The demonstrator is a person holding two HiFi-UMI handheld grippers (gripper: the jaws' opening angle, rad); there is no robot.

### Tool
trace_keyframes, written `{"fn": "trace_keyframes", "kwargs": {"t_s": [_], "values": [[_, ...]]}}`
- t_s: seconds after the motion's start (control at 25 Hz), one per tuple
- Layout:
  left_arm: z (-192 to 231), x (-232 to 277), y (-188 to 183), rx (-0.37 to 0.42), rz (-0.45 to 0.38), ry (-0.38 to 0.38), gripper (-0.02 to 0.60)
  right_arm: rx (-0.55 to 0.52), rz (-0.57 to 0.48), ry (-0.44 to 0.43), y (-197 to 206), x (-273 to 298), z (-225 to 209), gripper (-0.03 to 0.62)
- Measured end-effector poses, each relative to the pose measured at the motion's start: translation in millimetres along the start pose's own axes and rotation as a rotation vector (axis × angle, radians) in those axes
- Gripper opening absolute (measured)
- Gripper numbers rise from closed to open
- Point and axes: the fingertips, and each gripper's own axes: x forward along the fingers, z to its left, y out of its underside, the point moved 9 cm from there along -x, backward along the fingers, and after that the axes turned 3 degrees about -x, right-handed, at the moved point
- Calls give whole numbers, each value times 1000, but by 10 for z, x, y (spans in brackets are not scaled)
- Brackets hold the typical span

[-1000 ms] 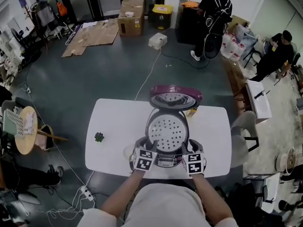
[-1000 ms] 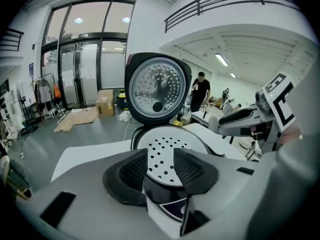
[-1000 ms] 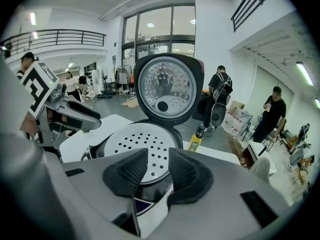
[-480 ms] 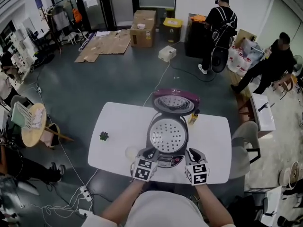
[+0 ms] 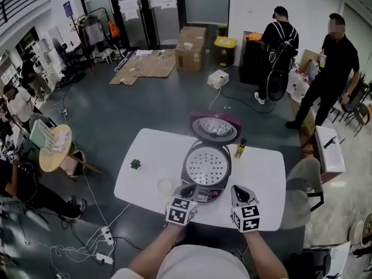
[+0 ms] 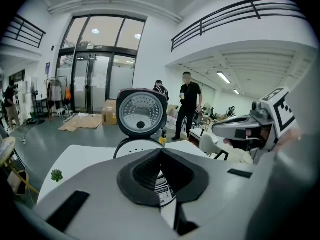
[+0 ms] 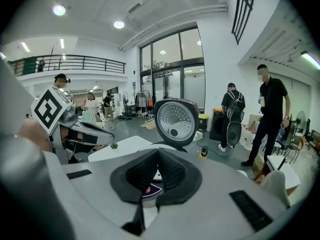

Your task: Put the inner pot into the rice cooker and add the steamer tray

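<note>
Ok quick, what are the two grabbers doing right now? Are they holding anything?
Left gripper: just closed, shut, holding nothing.
Right gripper: just closed, shut, holding nothing.

This is looking like a large open lab or workshop hall: flattened brown cardboard sheets [image 5: 145, 68] and brown cardboard boxes [image 5: 190, 44] are lying on the dark grey floor [image 5: 145, 109] at the far side by tall glass doors [image 6: 95, 84]. A black-railed mezzanine [image 6: 250, 11] is running overhead, white power strips [image 5: 106, 235] are trailing cables near left, and 2 people in black [image 5: 280, 39] are standing far right.
</note>
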Motion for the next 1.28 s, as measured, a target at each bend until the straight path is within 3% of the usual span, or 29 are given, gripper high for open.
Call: {"fn": "trace_keyframes", "kwargs": {"t_s": [0.48, 1.28], "values": [[-300, -463, 37, -26, -97, 9, 14, -28, -55, -42, 37, -396, -24, 11], [345, -905, 22, -32, -175, 91, 14, -6, -75, 25, -160, -387, 443, 11]]}}
